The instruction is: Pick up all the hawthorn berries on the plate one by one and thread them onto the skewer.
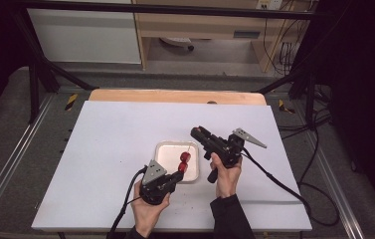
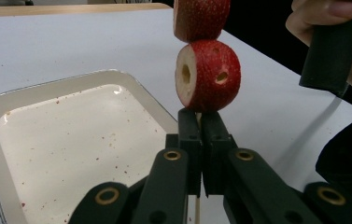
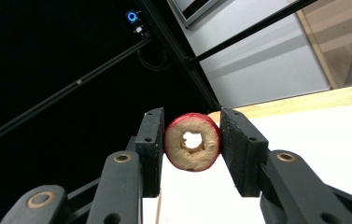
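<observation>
My left gripper (image 2: 200, 116) is shut on a thin wooden skewer (image 2: 197, 212) that stands upright. Two red, cored fruit pieces are threaded on it, the lower piece (image 2: 208, 74) just above the jaw tips and the upper piece (image 2: 201, 18) stacked on top. In the high view this left gripper (image 1: 179, 175) holds the skewered pieces (image 1: 184, 162) over the right part of a white tray (image 1: 167, 149). My right gripper (image 3: 192, 140) is shut on a red ring-shaped slice (image 3: 183, 161) with a hole through its middle. That right gripper (image 1: 196, 132) is raised just right of the tray, pointing up and away.
The tray's bare floor (image 2: 71, 140) is flecked with red crumbs. The white tabletop (image 1: 115, 139) has a wooden strip (image 1: 175, 96) along its far edge. The right hand on its black handle (image 2: 332, 46) is close beside the skewer. Cables (image 1: 284, 184) trail off to the right.
</observation>
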`<state>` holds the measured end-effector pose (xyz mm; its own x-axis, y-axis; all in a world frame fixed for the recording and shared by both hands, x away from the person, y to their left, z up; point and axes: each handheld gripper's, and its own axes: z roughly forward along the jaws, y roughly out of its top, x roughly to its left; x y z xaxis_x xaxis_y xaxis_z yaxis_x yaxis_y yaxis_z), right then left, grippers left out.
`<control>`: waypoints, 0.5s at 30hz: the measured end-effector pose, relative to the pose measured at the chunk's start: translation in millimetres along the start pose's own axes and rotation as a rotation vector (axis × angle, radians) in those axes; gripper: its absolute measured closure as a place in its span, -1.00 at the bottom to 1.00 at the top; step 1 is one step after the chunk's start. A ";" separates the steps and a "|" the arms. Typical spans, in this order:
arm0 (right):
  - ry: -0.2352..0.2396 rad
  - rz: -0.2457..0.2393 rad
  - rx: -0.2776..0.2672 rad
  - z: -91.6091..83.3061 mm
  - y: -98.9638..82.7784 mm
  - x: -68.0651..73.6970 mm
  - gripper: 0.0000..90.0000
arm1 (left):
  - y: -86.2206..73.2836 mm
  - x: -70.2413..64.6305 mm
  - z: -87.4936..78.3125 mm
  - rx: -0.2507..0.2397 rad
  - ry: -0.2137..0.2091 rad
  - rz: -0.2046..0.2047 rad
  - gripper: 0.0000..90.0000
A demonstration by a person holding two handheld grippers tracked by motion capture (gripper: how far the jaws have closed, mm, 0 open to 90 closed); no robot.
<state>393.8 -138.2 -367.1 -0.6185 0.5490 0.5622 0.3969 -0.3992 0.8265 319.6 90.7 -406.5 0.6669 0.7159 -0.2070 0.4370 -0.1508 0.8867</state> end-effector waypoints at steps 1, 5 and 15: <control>0.001 0.003 0.003 0.0 -0.4 0.1 0.37 | 0.1 0.3 0.5 0.001 0.002 0.003 0.96; 0.004 0.004 0.003 -0.1 -1.0 0.5 0.37 | 0.4 1.2 2.0 0.009 0.003 0.000 0.96; 0.017 0.007 -0.006 0.1 -3.2 1.4 0.37 | 1.2 0.2 3.9 0.005 0.001 -0.021 0.96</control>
<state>391.8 -136.1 -369.0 -0.6273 0.5332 0.5675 0.3977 -0.4072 0.8222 322.5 88.0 -407.1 0.6570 0.7197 -0.2246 0.4535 -0.1392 0.8803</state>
